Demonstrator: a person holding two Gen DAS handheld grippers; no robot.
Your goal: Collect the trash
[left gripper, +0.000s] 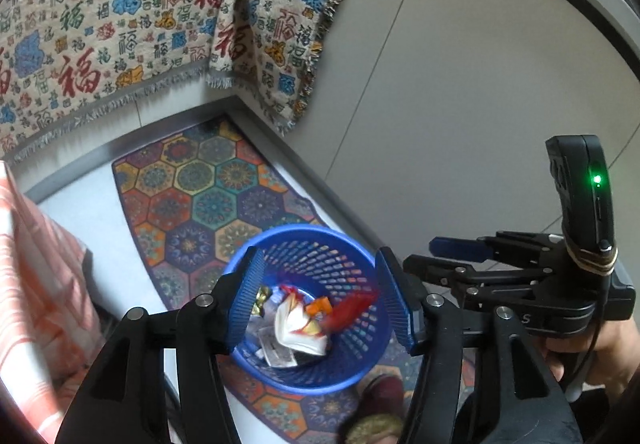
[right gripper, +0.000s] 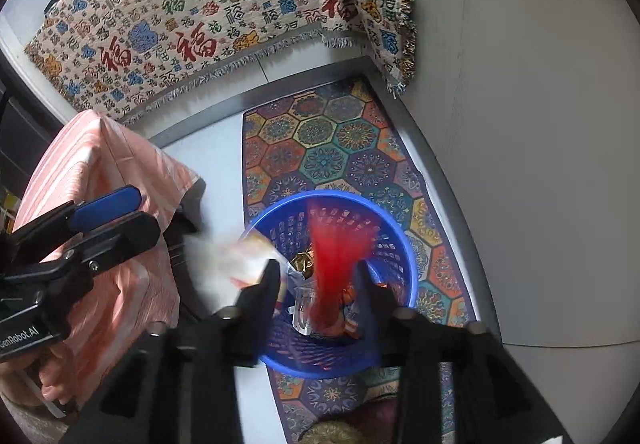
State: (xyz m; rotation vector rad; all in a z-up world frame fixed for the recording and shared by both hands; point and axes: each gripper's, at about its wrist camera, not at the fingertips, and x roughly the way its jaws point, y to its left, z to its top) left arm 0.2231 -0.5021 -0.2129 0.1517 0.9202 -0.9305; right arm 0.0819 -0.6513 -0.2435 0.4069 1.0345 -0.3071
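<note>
Floor tiles [left gripper: 96, 220] leave open room left of the patterned rug [left gripper: 208, 196], whose right edge runs along the grey wall base; on it stands the blue basket [left gripper: 360, 372], trash wrappers [left gripper: 296, 328] heaped in its bottom. Left tongs [left gripper: 320, 300] hang spread wide above its rim with nothing between them, and right tongs [right gripper: 318, 280] also stand apart over the basket. A red wrapper [right gripper: 336, 256] between them is a blurred streak, so I cannot tell whether anything touches it, and a pale blurred wrapper [right gripper: 248, 256] smears across the basket's left rim.
</note>
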